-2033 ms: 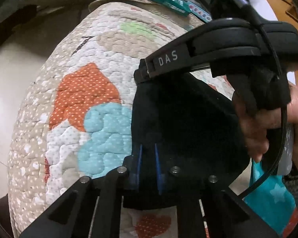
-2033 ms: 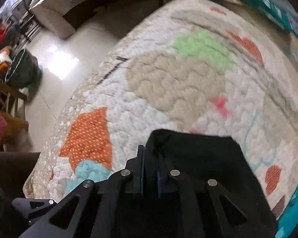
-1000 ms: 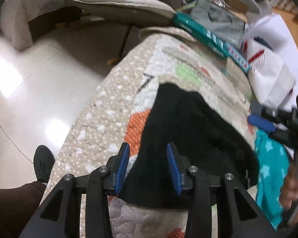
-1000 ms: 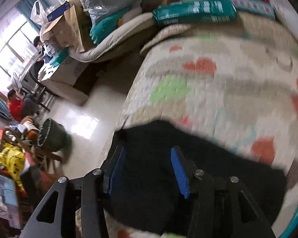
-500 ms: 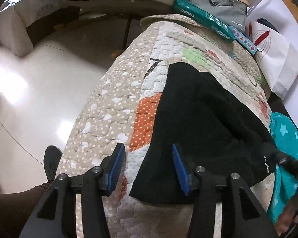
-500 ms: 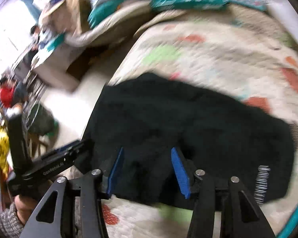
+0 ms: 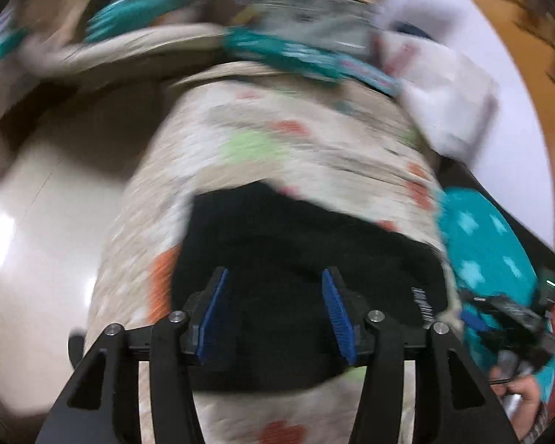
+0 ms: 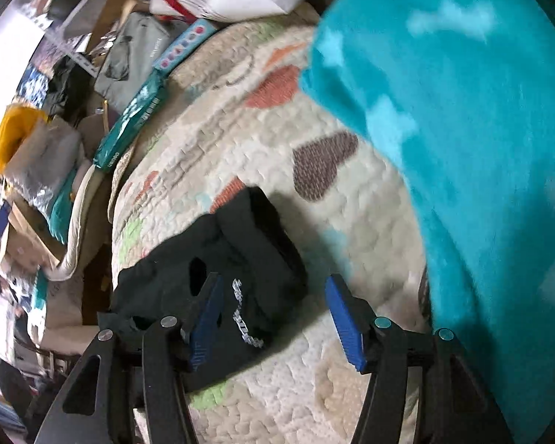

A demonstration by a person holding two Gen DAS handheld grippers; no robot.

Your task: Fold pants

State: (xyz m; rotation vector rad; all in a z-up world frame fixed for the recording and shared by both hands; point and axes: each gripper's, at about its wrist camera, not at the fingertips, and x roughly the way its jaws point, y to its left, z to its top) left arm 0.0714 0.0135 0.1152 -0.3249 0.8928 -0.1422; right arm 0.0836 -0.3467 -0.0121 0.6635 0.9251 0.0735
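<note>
The black pants (image 7: 296, 259) lie folded on the patterned quilt (image 7: 277, 140), with a white logo near their right edge. My left gripper (image 7: 275, 309) is open and empty, hovering above the near part of the pants. In the right wrist view the pants (image 8: 240, 255) sit left of centre on the quilt (image 8: 351, 222). My right gripper (image 8: 273, 318) is open and empty, over the pants' right edge with the logo between its fingers. The right gripper also shows in the left wrist view (image 7: 499, 318), at the right edge, held by a hand.
A teal star-print blanket (image 8: 462, 129) covers the quilt's right side, also in the left wrist view (image 7: 488, 255). Teal boxes (image 7: 299, 59), a white bag (image 7: 444, 92) and clutter line the far end. Shiny floor (image 7: 37, 240) drops off to the left.
Both grippers let go of the pants and opened, leaving them flat on the quilt. Both have since swung toward the right; the left view is now blurred by motion.
</note>
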